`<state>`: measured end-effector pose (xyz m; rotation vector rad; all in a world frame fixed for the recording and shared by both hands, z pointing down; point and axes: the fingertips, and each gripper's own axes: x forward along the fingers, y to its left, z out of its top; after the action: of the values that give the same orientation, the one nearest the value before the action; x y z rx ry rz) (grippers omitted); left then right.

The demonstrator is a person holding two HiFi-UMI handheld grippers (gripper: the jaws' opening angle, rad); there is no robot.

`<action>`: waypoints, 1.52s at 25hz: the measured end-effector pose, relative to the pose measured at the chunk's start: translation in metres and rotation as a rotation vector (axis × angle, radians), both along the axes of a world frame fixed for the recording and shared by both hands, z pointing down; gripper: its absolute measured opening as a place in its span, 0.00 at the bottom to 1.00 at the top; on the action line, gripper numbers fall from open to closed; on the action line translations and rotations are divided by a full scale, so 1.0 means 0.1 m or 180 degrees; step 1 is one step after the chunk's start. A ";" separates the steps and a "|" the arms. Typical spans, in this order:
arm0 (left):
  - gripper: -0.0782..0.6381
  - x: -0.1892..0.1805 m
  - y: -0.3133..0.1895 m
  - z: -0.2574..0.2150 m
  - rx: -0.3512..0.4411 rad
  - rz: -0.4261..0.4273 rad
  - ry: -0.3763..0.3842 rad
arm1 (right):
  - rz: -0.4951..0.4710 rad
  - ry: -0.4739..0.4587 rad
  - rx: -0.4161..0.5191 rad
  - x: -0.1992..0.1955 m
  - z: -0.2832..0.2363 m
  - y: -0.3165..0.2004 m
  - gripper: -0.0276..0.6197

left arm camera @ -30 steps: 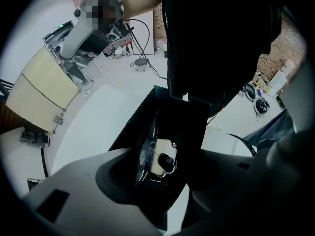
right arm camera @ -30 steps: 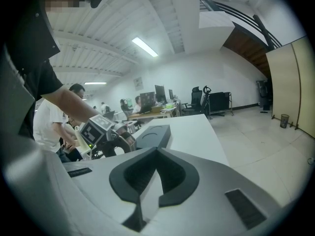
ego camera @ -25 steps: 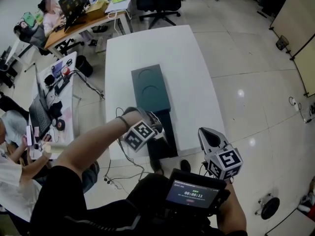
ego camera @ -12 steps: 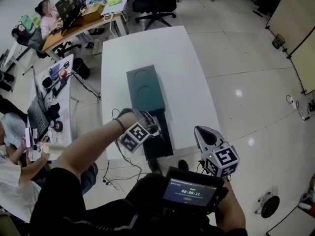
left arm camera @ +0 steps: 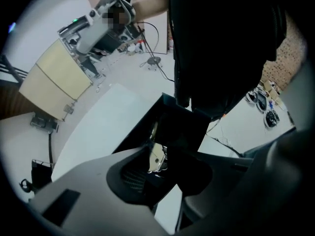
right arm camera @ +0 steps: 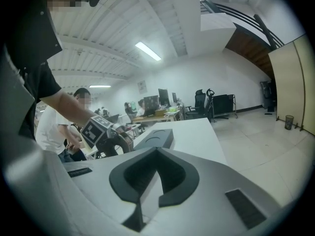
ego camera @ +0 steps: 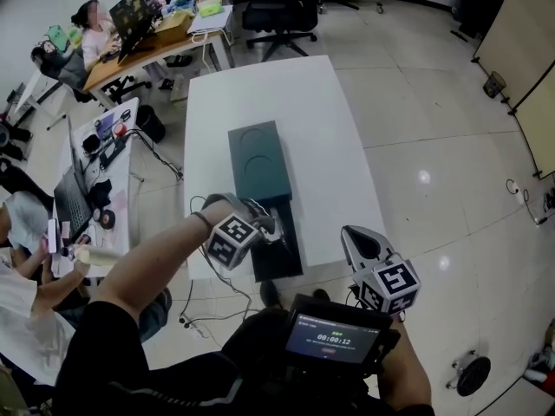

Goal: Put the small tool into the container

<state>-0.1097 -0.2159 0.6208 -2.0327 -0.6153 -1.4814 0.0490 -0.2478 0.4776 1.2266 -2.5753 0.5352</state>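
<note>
A black open container (ego camera: 291, 254) sits at the near edge of the white table (ego camera: 325, 128), with a dark green lid (ego camera: 260, 163) lying just beyond it. My left gripper (ego camera: 276, 230) points steeply down over the container. In the left gripper view a small silver tool (left arm camera: 156, 157) sits between the jaws of the left gripper (left arm camera: 160, 164), above the container's dark inside (left arm camera: 183, 127). Those jaws have just been closing and now grip the tool. My right gripper (ego camera: 352, 232) hovers off the table's near right corner, shut and holding nothing. In its own view the right gripper (right arm camera: 157, 151) faces the lid (right arm camera: 156, 137).
Desks with laptops, cables and seated people fill the left side (ego camera: 95, 146). Office chairs (ego camera: 277, 7) stand beyond the table's far end. A device with a lit screen (ego camera: 334, 341) hangs at the person's chest. Tiled floor lies to the right.
My left gripper has risen a little over the black container. The right gripper has drifted slightly up and to the left.
</note>
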 end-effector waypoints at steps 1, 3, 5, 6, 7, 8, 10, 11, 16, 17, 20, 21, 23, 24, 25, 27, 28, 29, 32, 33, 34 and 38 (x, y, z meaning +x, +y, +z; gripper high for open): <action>0.32 0.03 -0.01 -0.08 0.0015 -0.0153 0.0112 | -0.0005 -0.0002 0.0012 0.02 -0.03 0.02 0.08; 0.32 0.09 -0.04 -0.28 0.0022 -0.0543 0.0390 | -0.0026 0.0000 0.0048 0.07 -0.05 0.06 0.08; 0.32 0.18 -0.03 -0.57 -0.0069 -0.1045 0.0732 | -0.0061 -0.0034 0.0079 0.10 -0.11 0.11 0.08; 0.32 0.22 -0.02 -0.73 -0.0137 -0.1312 0.0903 | -0.0080 -0.0063 0.0090 0.11 -0.16 0.13 0.08; 0.31 0.25 0.01 -0.88 -0.0190 -0.1568 0.1072 | -0.0094 -0.0094 0.0107 0.12 -0.21 0.16 0.08; 0.27 0.28 0.02 -1.01 -0.0211 -0.1798 0.1246 | -0.0096 -0.0126 0.0137 0.15 -0.26 0.17 0.08; 0.25 0.30 0.06 -1.20 -0.0188 -0.2190 0.1562 | -0.0103 -0.0197 0.0195 0.21 -0.36 0.19 0.08; 0.23 0.29 0.09 -1.28 -0.0190 -0.2371 0.1694 | -0.0126 -0.0232 0.0218 0.22 -0.41 0.20 0.08; 0.16 0.41 0.32 -1.79 -0.0433 -0.3258 0.2634 | -0.0306 -0.0401 0.0367 0.31 -0.69 0.22 0.08; 0.15 0.41 0.36 -1.91 -0.0475 -0.3461 0.2871 | -0.0346 -0.0428 0.0394 0.34 -0.74 0.23 0.08; 0.15 0.35 0.51 -2.23 -0.0413 -0.3903 0.3483 | -0.0492 -0.0505 0.0478 0.35 -0.86 0.29 0.08; 0.15 0.32 0.58 -2.34 -0.0367 -0.4033 0.3675 | -0.0545 -0.0522 0.0502 0.35 -0.89 0.32 0.08; 0.15 0.24 0.72 -2.56 -0.0271 -0.4275 0.4053 | -0.0643 -0.0556 0.0534 0.35 -0.93 0.40 0.08; 0.15 0.21 0.80 -2.67 -0.0211 -0.4368 0.4204 | -0.0689 -0.0581 0.0540 0.36 -0.95 0.43 0.08; 0.15 0.19 0.86 -2.78 -0.0123 -0.4437 0.4319 | -0.0734 -0.0613 0.0544 0.36 -0.97 0.45 0.08; 0.15 0.15 0.97 -2.95 0.0175 -0.4512 0.4411 | -0.0834 -0.0678 0.0563 0.35 -1.02 0.50 0.08; 0.15 0.14 1.01 -3.01 0.0344 -0.4541 0.4409 | -0.0888 -0.0696 0.0577 0.34 -1.04 0.52 0.08; 0.15 0.12 1.07 -3.05 0.0480 -0.4589 0.4412 | -0.0943 -0.0703 0.0589 0.32 -1.06 0.55 0.08; 0.15 0.05 1.31 -3.07 0.0585 -0.4854 0.4529 | -0.1062 -0.0743 0.0593 0.22 -1.09 0.67 0.08; 0.15 0.01 1.40 -3.06 0.0588 -0.4931 0.4559 | -0.1081 -0.0767 0.0580 0.18 -1.09 0.73 0.08; 0.15 -0.02 1.50 -3.05 0.0596 -0.4980 0.4561 | -0.1093 -0.0784 0.0565 0.14 -1.08 0.79 0.08; 0.15 -0.08 1.92 -3.04 0.0576 -0.4983 0.4524 | -0.1154 -0.0744 0.0555 -0.01 -1.14 1.13 0.08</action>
<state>-0.1181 -0.0238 0.3165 -2.6205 1.8438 -0.0626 0.0481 -0.1349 0.3641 0.7463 -3.0024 0.4029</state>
